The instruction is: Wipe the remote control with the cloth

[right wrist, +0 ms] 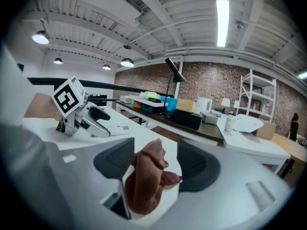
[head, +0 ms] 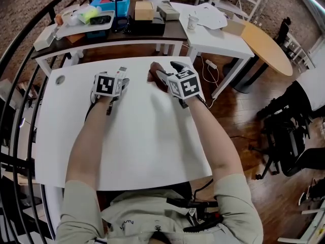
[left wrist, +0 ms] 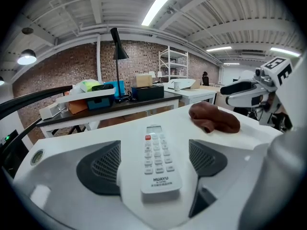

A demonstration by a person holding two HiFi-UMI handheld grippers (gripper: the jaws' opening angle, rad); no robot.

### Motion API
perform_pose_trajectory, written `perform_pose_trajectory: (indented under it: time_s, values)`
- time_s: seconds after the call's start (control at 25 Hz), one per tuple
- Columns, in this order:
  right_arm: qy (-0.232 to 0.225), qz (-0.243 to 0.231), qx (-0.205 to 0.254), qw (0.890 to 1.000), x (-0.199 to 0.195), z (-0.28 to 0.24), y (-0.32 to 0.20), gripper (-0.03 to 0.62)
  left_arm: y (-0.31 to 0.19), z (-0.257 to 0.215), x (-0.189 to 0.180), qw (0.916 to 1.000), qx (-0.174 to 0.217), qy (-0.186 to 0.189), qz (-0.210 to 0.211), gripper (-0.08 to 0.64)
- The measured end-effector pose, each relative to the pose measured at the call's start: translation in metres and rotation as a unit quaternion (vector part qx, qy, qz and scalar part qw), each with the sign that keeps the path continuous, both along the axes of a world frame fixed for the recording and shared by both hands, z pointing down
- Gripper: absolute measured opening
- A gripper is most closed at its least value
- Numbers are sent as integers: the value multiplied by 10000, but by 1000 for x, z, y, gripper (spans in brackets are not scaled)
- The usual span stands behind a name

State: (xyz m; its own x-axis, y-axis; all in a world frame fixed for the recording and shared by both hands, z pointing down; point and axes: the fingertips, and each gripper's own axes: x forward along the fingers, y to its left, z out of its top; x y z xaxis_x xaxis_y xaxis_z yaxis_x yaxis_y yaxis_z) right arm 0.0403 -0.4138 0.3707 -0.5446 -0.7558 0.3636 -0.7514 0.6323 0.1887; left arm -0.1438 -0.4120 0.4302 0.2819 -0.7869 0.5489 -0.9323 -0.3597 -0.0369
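Both outstretched | left gripper (left wrist: 154, 163) astride remote (left wrist: 156, 147) | right gripper (right wrist: 153, 167) astride cloth (right wrist: 144, 183)

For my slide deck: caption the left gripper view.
Open left gripper straddling a white remote control on the table, brown cloth lying beyond.

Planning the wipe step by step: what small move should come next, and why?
Probably close the right hand-held gripper on the brown cloth: its jaws stand open with the cloth lying between them, not yet pinched. The left hand-held gripper likewise straddles the white remote, open, so it could clamp next.
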Motion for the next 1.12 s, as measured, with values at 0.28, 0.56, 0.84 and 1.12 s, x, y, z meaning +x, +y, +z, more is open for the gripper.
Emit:
perform_pose_trajectory:
  time_s: [0.28,0.56,0.84,1.12]
  values:
    - [203,-151,-242,9994,-3,25,-1,268,-1,21,1,9989,-435,-130,106,430]
    - [514,-327,-510,9968,-4,51,1,268,-4,28,3,9951,-961,60,238,433]
    - [416,-315,-754,9958,-1,59,-1,264,-9,30,1,9934,-1110,94,269,445]
    - [404,-302,-877,9949,-1,62,2,196,-11,26,-3,9946,-1024,101,158,343]
